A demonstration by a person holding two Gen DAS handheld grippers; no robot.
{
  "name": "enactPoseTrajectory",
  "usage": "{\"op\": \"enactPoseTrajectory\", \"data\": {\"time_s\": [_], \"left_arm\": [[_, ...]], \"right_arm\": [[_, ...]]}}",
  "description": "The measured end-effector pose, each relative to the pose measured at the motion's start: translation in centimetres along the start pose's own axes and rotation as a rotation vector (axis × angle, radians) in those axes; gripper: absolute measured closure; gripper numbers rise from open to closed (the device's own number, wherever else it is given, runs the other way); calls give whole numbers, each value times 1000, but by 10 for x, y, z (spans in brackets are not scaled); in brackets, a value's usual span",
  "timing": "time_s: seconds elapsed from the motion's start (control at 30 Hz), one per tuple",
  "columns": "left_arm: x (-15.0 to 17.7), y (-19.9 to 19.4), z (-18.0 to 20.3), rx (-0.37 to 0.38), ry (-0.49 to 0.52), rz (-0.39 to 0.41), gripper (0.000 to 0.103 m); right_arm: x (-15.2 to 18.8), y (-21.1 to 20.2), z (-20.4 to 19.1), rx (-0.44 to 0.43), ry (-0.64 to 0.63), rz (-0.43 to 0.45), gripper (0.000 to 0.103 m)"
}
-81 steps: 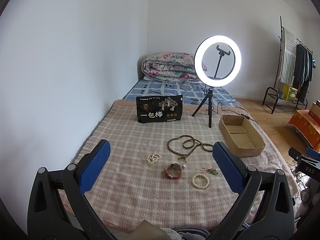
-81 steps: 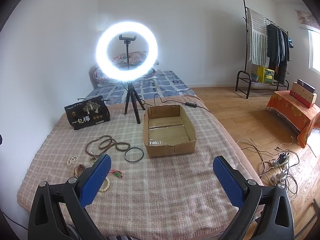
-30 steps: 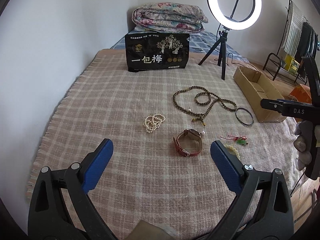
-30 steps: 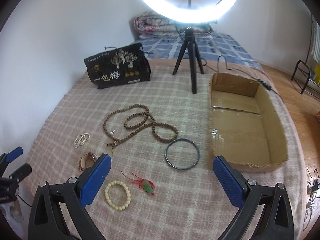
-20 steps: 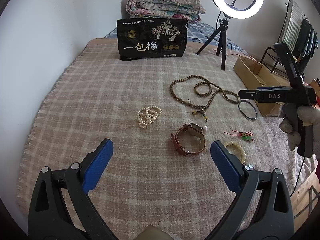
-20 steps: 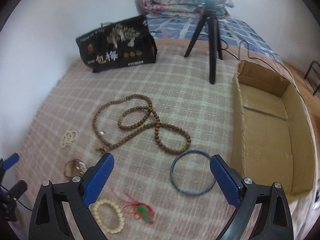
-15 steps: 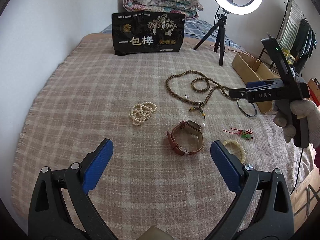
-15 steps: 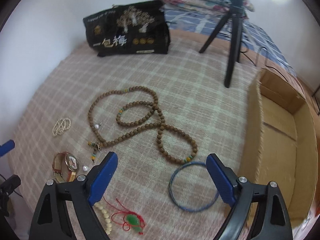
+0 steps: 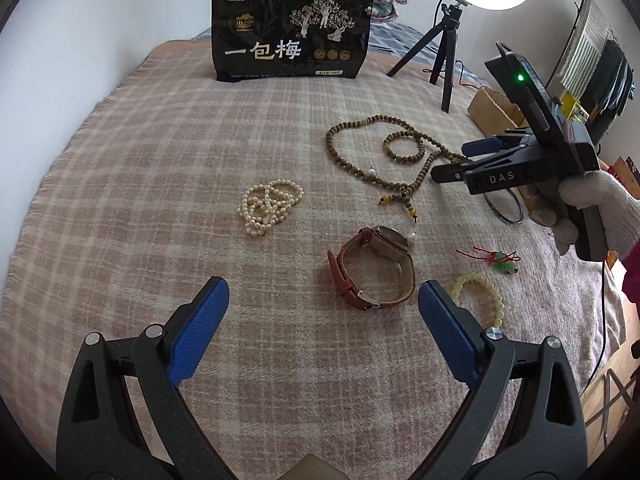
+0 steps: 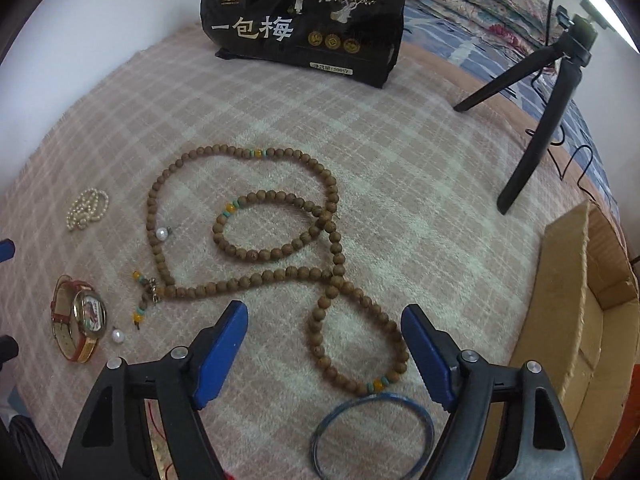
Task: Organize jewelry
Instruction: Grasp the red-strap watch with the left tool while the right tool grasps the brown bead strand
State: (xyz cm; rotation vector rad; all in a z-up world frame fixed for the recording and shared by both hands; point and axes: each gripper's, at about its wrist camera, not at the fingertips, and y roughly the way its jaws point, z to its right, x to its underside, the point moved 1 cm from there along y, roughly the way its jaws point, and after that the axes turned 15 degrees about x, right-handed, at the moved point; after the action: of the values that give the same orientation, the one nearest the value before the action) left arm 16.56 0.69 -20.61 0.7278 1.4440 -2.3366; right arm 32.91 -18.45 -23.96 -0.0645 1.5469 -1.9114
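Jewelry lies on a plaid blanket [image 9: 140,168]. A long brown bead necklace [image 10: 320,216] lies in loops; it also shows in the left wrist view [image 9: 360,160]. My right gripper [image 10: 324,348] is open, low over the necklace's near loop, with a blue bangle [image 10: 372,436] just below it. My left gripper [image 9: 324,316] is open, just short of a red-strap watch [image 9: 376,268]. A pearl bracelet [image 9: 270,206], a cream bead bracelet [image 9: 478,296] and a red-corded green pendant [image 9: 500,260] lie around the watch. The right gripper also shows in the left wrist view [image 9: 452,164], held by a gloved hand.
A black snack bag [image 9: 290,36] stands at the back. A ring light on a black tripod [image 10: 540,120] stands at the right, beside an open cardboard box [image 10: 580,320]. The blanket edge drops off at the left and front.
Both grippers have moved forward and down toward the jewelry. The right gripper has swung left from the box to over the brown necklace, and its jaws have narrowed a little.
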Motion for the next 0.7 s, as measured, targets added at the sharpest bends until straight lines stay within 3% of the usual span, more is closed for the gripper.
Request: {"op": "enactPoseTrajectory", "data": {"time_s": [0.2, 0.47, 0.7], "left_arm": [[-1, 14, -3, 26, -22, -17, 12], [-2, 28, -10, 74, -73, -42, 35], [-1, 36, -15, 83, -97, -50, 38]], "right_arm": [[-16, 12, -6, -38, 18, 22, 22], [-38, 23, -10, -76, 33, 63, 17], [-52, 28, -18, -86, 27, 86, 17]]}}
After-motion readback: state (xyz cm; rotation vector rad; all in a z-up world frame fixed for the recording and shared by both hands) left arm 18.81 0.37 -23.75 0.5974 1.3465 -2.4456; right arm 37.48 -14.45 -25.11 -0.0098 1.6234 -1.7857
